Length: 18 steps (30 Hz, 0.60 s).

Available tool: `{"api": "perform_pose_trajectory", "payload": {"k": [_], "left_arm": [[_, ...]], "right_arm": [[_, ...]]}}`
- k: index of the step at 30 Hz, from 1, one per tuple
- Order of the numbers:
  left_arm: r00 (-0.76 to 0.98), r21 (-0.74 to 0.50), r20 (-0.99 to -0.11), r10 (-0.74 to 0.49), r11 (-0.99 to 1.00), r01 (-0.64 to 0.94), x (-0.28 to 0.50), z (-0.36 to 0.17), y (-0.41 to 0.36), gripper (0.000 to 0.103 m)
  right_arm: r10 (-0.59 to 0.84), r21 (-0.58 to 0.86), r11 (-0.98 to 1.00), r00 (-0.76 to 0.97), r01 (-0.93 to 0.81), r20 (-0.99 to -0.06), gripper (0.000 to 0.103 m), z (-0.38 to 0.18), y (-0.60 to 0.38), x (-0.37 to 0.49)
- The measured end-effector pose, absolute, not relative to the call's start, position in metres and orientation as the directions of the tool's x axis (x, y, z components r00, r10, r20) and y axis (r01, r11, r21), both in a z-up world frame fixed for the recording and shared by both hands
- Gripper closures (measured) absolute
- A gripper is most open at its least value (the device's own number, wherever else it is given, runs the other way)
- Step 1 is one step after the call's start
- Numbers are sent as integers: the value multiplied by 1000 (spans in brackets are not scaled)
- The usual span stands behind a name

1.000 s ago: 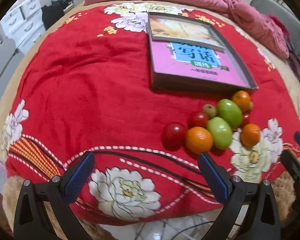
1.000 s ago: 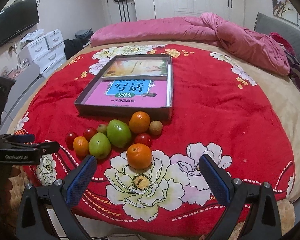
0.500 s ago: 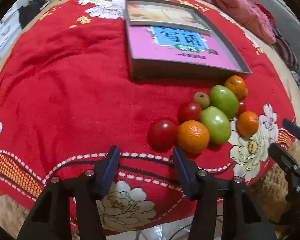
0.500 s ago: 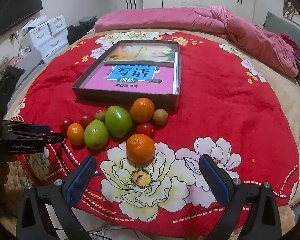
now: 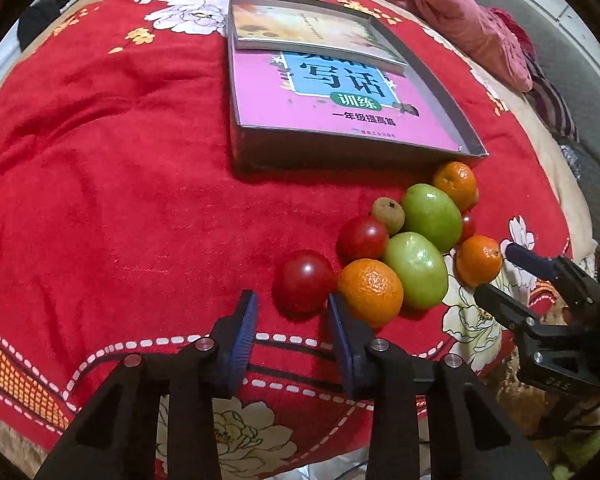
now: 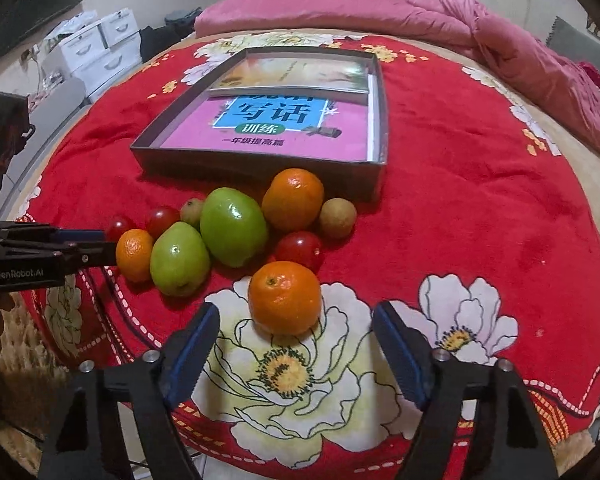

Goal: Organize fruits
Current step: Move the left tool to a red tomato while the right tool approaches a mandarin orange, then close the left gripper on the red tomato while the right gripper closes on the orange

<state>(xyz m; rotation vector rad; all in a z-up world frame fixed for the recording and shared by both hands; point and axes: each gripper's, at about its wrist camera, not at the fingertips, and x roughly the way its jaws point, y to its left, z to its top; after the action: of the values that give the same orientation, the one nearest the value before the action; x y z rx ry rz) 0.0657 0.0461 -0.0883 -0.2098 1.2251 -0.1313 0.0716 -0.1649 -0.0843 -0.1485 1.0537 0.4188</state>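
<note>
The fruits lie in a cluster on the bed, just near of the box (image 6: 256,164). The left gripper (image 5: 292,316) — jaws just narrowing, nothing pinched — lines up on the red tomato (image 5: 305,281). The right gripper (image 6: 296,328), jaws closing yet spread, faces the near orange (image 6: 284,298). Centre each fruit before squeezing — gently.

Red blanket (image 5: 112,184) bare from 9 to 12 o'clock of fruit cluster (image 5: 416,240): wide free lane. Grey tray (image 5: 300,156) with books blocks 12 o'clock, wall just beside top orange (image 5: 456,184). Fruits touching, gaps tight. Left claw (image 5: 292,312) narrow, red tomato (image 5: 304,280) just ahead, near orange (image 5: 370,292) beside right pad. Right claw (image 6: 296,320) crowds 3 o'clock. Pink quilt (image 6: 500,40) far.
</note>
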Motion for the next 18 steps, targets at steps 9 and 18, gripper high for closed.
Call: {"api": "perform_pose_trajectory", "payload": {"k": [9, 18], "left_arm": [[339, -312, -893, -294, 950, 1, 76, -92, 52, 69], [343, -317, -891, -298, 948, -1, 90, -94, 50, 71]], "right_arm": [[282, 117, 918, 418, -379, -864, 45, -86, -172, 79], [274, 103, 911, 401, -398, -874, 47, -96, -163, 84]]}}
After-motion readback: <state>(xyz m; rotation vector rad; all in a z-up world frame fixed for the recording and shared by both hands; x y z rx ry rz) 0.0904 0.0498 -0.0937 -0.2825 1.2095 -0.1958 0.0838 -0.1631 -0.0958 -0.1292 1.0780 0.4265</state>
